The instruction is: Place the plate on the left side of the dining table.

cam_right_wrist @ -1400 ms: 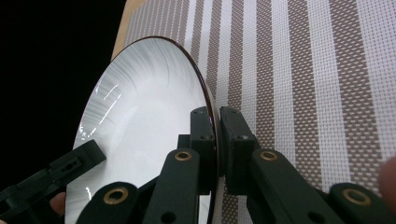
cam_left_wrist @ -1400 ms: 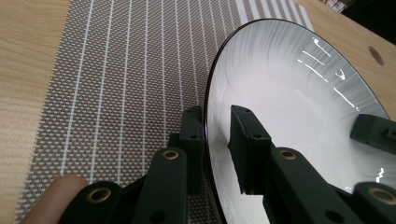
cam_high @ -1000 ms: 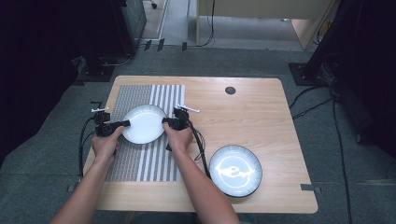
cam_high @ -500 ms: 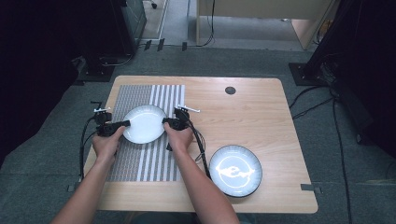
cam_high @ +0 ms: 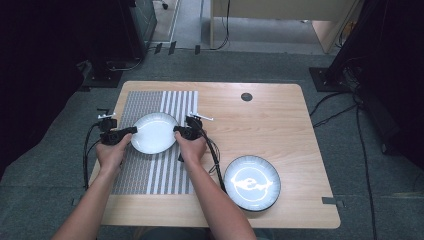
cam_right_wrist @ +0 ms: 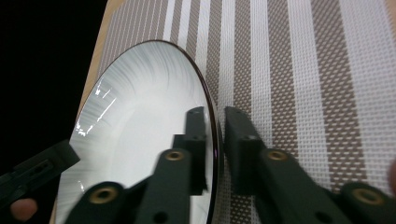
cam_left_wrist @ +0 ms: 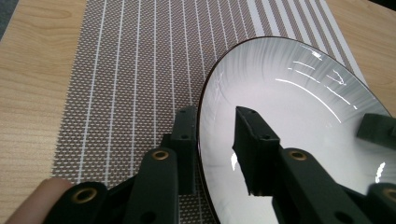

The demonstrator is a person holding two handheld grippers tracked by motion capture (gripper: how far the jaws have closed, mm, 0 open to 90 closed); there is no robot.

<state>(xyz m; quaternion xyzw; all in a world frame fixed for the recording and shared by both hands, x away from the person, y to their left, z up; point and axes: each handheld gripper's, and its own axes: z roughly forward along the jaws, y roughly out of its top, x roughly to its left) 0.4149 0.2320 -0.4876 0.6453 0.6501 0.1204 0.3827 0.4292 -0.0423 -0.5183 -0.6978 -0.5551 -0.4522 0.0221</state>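
High view, and the white plate [cam_high: 154, 132] lies on the striped placemat [cam_high: 150, 172] toward the counter's [cam_high: 270, 125] nine o'clock side, with the left tongs [cam_high: 131, 131] at the plate's nine o'clock edge and the right tongs [cam_high: 178, 130] at its three o'clock edge. Over to the left gripper view: the left tongs [cam_left_wrist: 215, 140] straddle the plate's [cam_left_wrist: 299, 126] dark rim, one jaw outside over the placemat [cam_left_wrist: 135, 84], the other above the plate's face, and there is a clear gap on the inner side, so the grip is released; those jaws have just been opening with the rim between them. In the right gripper view the right tongs [cam_right_wrist: 215, 135] also bracket the rim of the plate [cam_right_wrist: 140, 121], a thin slit showing on either side, jaws likewise just opening, released rather than clenched. Down at the counter's five o'clock sits a dark patterned plate [cam_high: 251, 182], well apart from both hands.
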